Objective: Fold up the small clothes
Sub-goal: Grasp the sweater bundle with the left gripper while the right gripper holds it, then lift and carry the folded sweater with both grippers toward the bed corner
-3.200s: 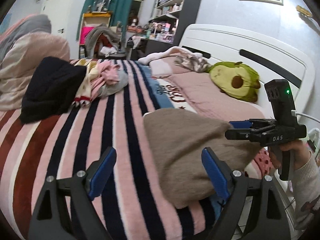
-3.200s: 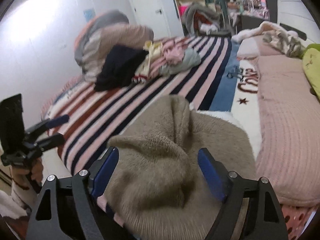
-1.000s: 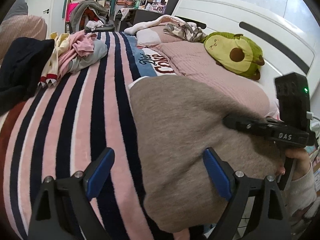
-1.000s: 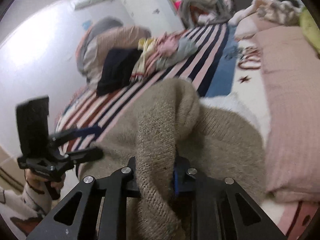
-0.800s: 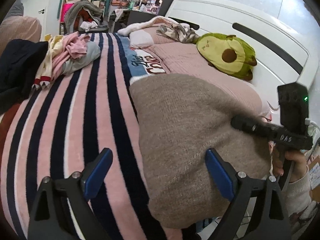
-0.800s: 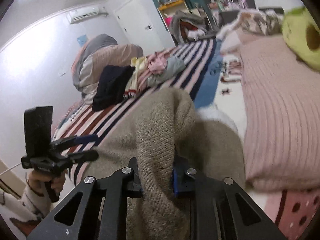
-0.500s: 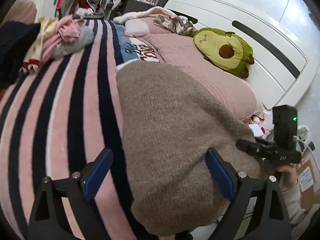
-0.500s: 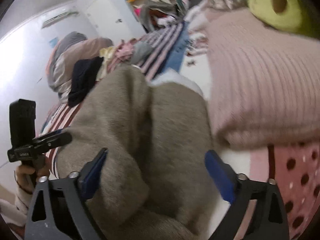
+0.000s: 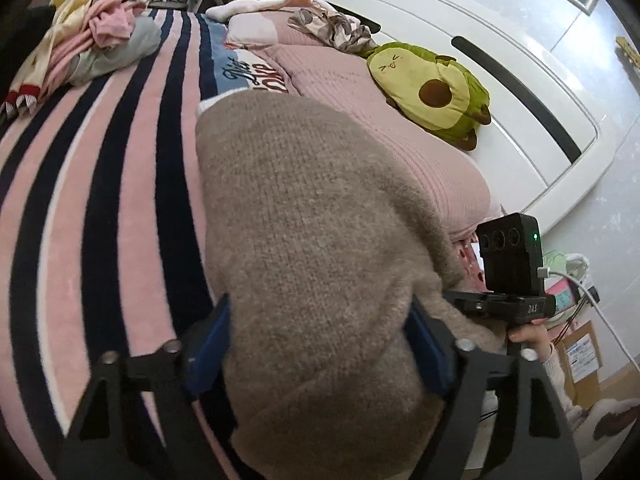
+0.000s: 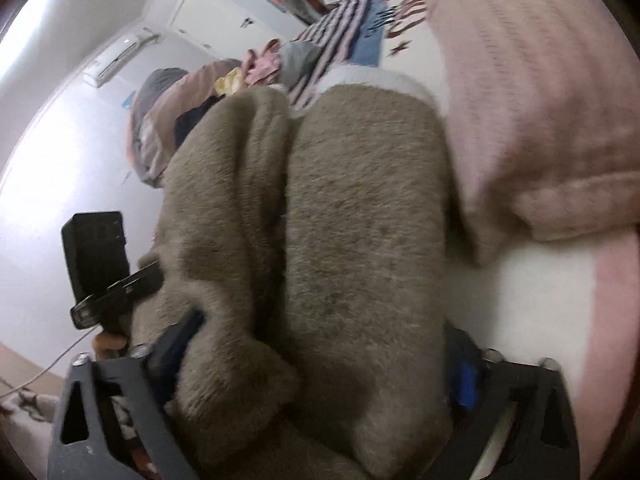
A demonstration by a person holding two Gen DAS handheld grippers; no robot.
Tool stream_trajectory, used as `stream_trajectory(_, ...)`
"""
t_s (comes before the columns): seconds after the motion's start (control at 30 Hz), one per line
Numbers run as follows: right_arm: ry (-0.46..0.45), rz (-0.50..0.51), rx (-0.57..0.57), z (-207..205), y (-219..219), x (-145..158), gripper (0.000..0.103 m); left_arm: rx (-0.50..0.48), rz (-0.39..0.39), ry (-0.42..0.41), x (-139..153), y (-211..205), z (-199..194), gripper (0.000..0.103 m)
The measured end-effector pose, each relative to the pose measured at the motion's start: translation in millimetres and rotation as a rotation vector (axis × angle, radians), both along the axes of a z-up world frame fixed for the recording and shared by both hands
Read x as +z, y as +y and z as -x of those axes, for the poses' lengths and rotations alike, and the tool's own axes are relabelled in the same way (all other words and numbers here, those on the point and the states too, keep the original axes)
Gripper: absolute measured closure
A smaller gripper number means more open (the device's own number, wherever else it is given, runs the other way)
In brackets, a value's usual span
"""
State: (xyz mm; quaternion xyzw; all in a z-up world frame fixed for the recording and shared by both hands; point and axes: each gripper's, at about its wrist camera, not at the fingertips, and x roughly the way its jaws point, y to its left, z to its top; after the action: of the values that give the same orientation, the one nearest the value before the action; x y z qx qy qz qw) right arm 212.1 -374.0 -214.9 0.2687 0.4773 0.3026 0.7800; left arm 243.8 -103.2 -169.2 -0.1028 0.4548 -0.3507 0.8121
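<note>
Garment: taupe knit sweater (image 9: 304, 216), lying on the striped blanket (image 9: 100, 168), its near end bunched at the bed's near edge, pink quilt (image 9: 360, 92) to its right.
Left gripper (image 9: 320, 344): jaws have just been closing; both blue pads now look pressed into the near hem bulk, clamped on it.
Right gripper (image 10: 320, 360): jaws also just closing around a thick double fold; frame blurred, so whether the pads yet press I cannot tell.
Handling (judgement): soft, thick, fairly light; compresses and sags, non-slippery, not fragile.
Hold point (judgement): near hem corners, through all layers.
Unfolded pile: small clothes (image 9: 100, 40), far left.
</note>
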Motion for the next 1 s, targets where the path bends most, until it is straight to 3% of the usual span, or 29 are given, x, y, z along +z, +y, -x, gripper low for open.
stream_trajectory(0.03,0.004,-0.038,0.018,-1,3,-1,0.037,0.002,-0.009,-0.008,2,1,2,0.035)
stream_trajectory(0.2,-0.017,-0.134,0.053,-6,17,1,0.050,0.006,-0.028,-0.039,11,9,8,0.048)
stream_trajectory(0.27,-0.042,-0.124,0.062,-6,23,7,0.052,0.006,-0.040,-0.058,15,13,12,0.050)
stream_trajectory(0.63,-0.083,-0.185,0.156,-8,80,29,0.053,0.101,-0.066,-0.149,47,77,31,0.052)
stream_trajectory(1.0,-0.093,-0.162,0.332,-27,226,44,0.053,0.242,-0.073,-0.214,61,219,56,0.052)
